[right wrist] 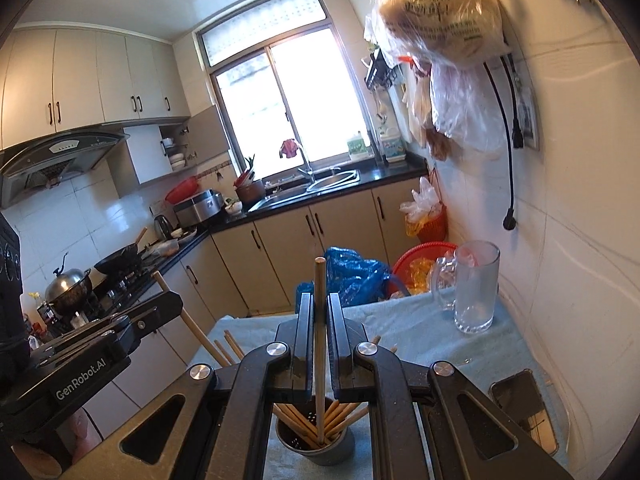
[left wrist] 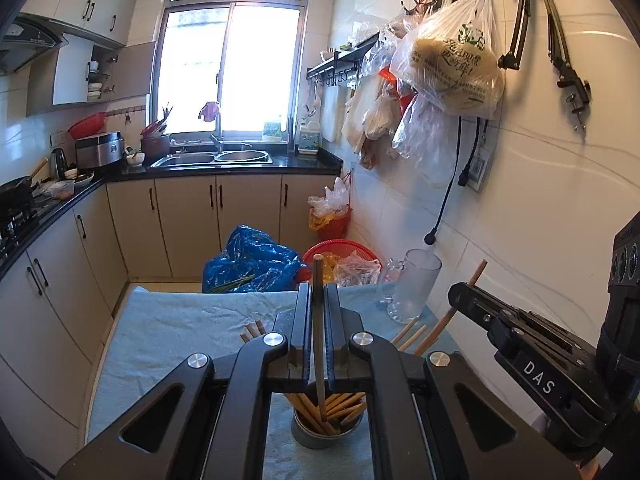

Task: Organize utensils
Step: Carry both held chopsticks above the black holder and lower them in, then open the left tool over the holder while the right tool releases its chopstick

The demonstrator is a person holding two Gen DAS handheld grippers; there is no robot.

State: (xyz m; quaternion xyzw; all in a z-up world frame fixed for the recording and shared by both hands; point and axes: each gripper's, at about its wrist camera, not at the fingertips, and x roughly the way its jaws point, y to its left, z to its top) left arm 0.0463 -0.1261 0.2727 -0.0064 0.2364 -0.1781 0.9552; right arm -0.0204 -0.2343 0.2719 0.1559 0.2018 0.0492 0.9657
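A metal holder [left wrist: 326,434] [right wrist: 316,446] stands on the light blue cloth [left wrist: 180,320], with several wooden chopsticks leaning in it. My left gripper [left wrist: 318,288] is shut on a darker upright chopstick [left wrist: 319,320] whose lower end shows inside the holder's mouth. My right gripper [right wrist: 320,300] is shut on a pale upright chopstick [right wrist: 319,340] that also reaches down into the holder. Each gripper shows in the other's view, the right gripper [left wrist: 458,292] at the right and the left gripper [right wrist: 172,300] at the left. Loose chopsticks [left wrist: 252,330] [right wrist: 230,344] lie on the cloth beyond the holder.
An empty glass mug [left wrist: 412,284] [right wrist: 474,288] stands at the table's far right corner by the white wall. A dark flat object [right wrist: 520,404] lies on the cloth at the right. A blue bag [left wrist: 252,260] and red baskets [left wrist: 340,248] sit on the floor past the table.
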